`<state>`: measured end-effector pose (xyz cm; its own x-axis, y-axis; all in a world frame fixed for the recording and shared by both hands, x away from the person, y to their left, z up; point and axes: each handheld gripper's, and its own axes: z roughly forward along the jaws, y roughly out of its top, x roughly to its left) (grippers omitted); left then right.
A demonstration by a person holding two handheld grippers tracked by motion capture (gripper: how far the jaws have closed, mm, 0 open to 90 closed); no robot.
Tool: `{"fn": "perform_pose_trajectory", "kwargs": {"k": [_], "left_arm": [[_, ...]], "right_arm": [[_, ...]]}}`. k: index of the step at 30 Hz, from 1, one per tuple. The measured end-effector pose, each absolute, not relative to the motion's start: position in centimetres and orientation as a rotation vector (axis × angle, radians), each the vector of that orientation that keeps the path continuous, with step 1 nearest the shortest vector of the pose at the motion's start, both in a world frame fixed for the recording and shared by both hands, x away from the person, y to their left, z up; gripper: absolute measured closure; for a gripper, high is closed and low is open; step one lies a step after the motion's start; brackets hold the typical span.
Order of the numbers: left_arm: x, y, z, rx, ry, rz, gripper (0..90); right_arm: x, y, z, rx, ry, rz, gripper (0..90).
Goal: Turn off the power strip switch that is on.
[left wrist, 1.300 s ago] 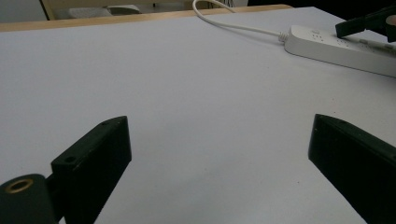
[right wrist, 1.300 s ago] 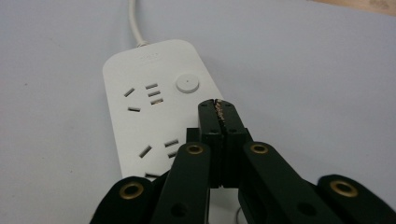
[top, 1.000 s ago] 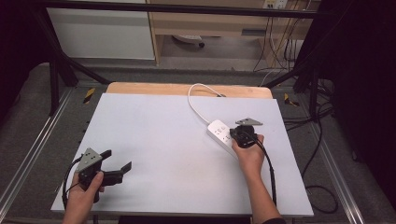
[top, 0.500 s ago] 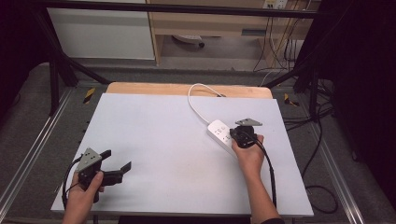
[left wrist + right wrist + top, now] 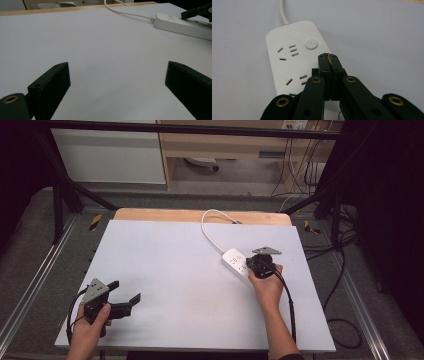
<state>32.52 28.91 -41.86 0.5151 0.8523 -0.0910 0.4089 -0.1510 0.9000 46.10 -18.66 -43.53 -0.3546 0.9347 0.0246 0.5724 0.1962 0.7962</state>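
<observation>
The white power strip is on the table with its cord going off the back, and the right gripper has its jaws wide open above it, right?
Not quite. The right gripper has its jaws shut tight together, as the right gripper view shows. The rest holds: it is over the white power strip, which lies on the table with its cord running toward the back.

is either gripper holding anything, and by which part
Nothing is held. The right gripper is shut and empty over the power strip; the left gripper is open.

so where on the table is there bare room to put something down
The middle of the table, between the left tongs and the power strip, is bare, as is the far left. It is crowded at the right tongs over the strip.
</observation>
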Motion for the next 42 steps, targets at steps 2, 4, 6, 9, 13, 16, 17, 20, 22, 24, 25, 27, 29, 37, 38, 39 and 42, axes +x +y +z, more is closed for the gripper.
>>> {"fn": "perform_pose_trajectory", "kwargs": {"k": [2,4,6,9,13,16,17,20,22,24,25,27,29,37,38,39,42], "left_arm": [[32.55,28.93,-41.86,1.762,1.061,0.558,5.9],[32.51,28.92,-41.85,1.761,1.063,0.558,5.9],[32.5,28.91,-41.86,1.762,1.063,0.558,5.9],[32.55,28.88,-41.89,1.761,1.064,0.558,5.9],[32.56,28.89,-41.89,1.765,1.065,0.558,5.9],[32.56,28.92,-41.9,1.766,1.065,0.558,5.9],[32.56,28.93,-41.9,1.766,1.065,0.557,5.9],[32.58,28.94,-41.91,1.765,1.067,0.557,5.9],[32.58,28.96,-41.91,1.765,1.067,0.558,5.9],[32.59,28.99,-41.91,1.764,1.068,0.559,5.9],[32.6,29.0,-41.91,1.763,1.069,0.559,5.9],[32.62,29.03,-41.92,1.765,1.07,0.557,5.9],[32.65,29.03,-41.95,1.769,1.069,0.558,5.9],[32.66,29.09,-41.95,1.769,1.073,0.556,5.9],[32.68,29.1,-41.96,1.767,1.071,0.555,5.9],[32.68,29.11,-41.96,1.768,1.072,0.554,5.9],[32.69,29.1,-41.96,1.768,1.073,0.554,5.9]], "right_arm": [[46.11,-18.66,-43.52,1.403,2.006,1.016,90.0],[46.11,-18.64,-43.49,1.401,2.01,1.012,90.0],[46.11,-18.65,-43.5,1.399,2.009,1.011,90.0],[46.07,-18.64,-43.52,1.402,2.006,1.014,90.0],[46.09,-18.63,-43.51,1.405,2.003,1.014,90.0],[46.08,-18.65,-43.51,1.408,2.003,1.017,90.0],[46.07,-18.67,-43.52,1.403,2.004,1.016,90.0],[46.08,-18.65,-43.5,1.406,2.005,1.016,90.0],[46.09,-18.66,-43.49,1.403,2.008,1.016,90.0],[46.09,-18.68,-43.47,1.407,2.009,1.019,90.0],[46.05,-18.61,-43.46,1.403,2.01,1.011,90.0],[46.03,-18.56,-43.47,1.393,2.009,1.006,90.0],[46.04,-18.51,-43.47,1.385,2.01,0.999,90.0],[46.11,-18.69,-43.43,1.416,2.008,1.02,90.0],[46.15,-18.75,-43.42,1.42,2.008,1.026,90.0],[46.18,-18.78,-43.41,1.424,2.009,1.029,90.0],[46.21,-18.79,-43.36,1.433,2.005,1.033,90.0]]}}
